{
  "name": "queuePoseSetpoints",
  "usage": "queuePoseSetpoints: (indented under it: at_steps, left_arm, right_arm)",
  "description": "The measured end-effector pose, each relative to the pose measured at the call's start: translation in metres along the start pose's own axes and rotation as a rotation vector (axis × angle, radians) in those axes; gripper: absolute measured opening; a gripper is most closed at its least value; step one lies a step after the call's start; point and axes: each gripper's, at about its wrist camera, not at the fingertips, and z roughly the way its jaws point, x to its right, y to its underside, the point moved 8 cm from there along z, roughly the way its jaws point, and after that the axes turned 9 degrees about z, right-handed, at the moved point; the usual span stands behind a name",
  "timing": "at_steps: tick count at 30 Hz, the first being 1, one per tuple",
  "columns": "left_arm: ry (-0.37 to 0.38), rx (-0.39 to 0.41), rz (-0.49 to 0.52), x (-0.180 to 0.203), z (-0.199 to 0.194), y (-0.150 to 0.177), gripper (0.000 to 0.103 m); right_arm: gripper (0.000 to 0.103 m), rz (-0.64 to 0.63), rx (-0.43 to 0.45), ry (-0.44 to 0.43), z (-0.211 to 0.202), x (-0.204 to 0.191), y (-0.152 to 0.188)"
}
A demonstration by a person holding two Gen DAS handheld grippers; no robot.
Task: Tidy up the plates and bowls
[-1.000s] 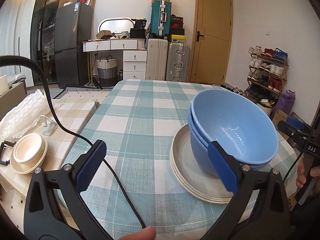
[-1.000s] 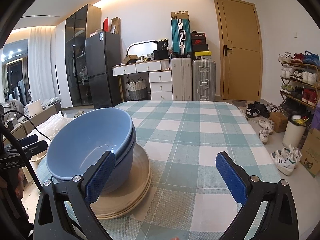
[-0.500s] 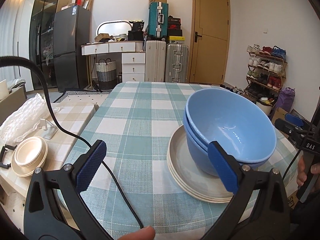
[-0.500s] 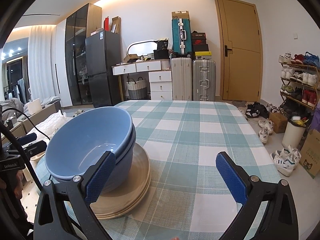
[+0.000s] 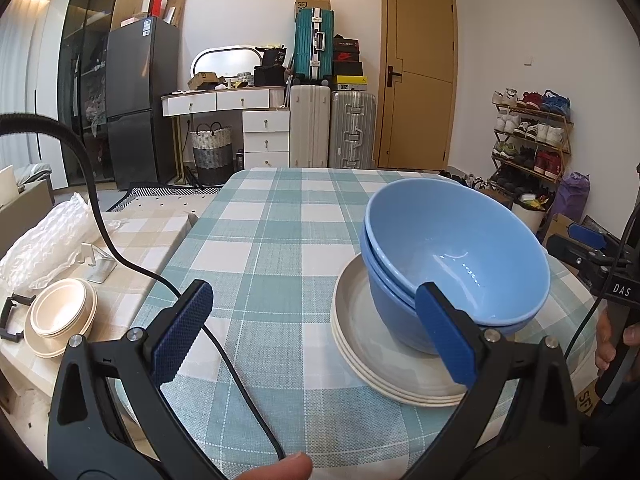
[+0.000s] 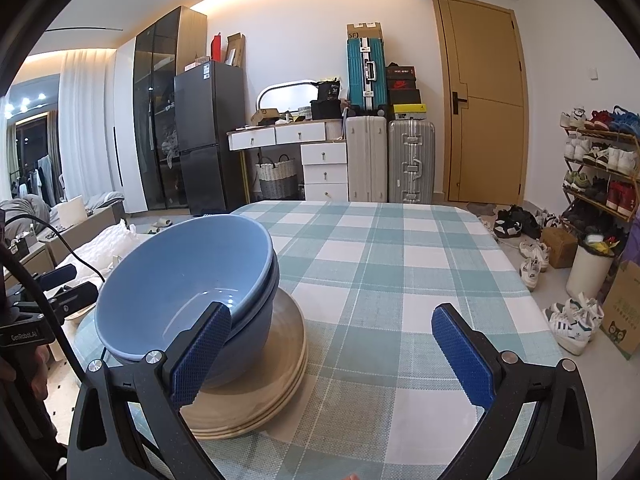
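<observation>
Two blue bowls point(image 5: 456, 264) sit nested, one inside the other, on a stack of cream plates point(image 5: 372, 344) near the front edge of the checked table point(image 5: 276, 240). The stack looks done: bowls on plates, one tidy pile. The bowls lean a little and sit off-centre on the plates, which leaves more bare plate on the left side than on the right.

The left gripper point(image 5: 312, 332) hangs just in front of the pile with its jaws wide and nothing between them; its right pad point(image 5: 444, 336) overlaps the bowls in the left view, but whether it touches them I cannot tell. The right gripper point(image 6: 332, 356) is likewise spread wide and empty, aimed at bare cloth to the right of the pile, with its left pad point(image 6: 200, 356) showing in front of the bowl wall. Both sit low and level with the table — a stance that suits either a release or a fresh reach.

On a lower tan surface point(image 5: 136, 240) left of the table lies a second set of cream dishes point(image 5: 60, 320), small bowls on a plate, well apart from the main pile. If those belong to the task, they are what is left — the left gripper is the nearer one. A black cable point(image 5: 132, 264) trails across the table's left corner and could snag on a reach that way.
</observation>
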Motion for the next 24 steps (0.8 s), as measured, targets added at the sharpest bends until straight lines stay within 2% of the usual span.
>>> queuePoseSetpoints:
  at_steps: [24]
  left_arm:
    - [-0.005,0.000,0.004,-0.0017,0.0028,0.0005,0.101]
  right_arm:
    - [0.102,-0.004,-0.001,-0.001,0.0002,-0.0019,0.0008]
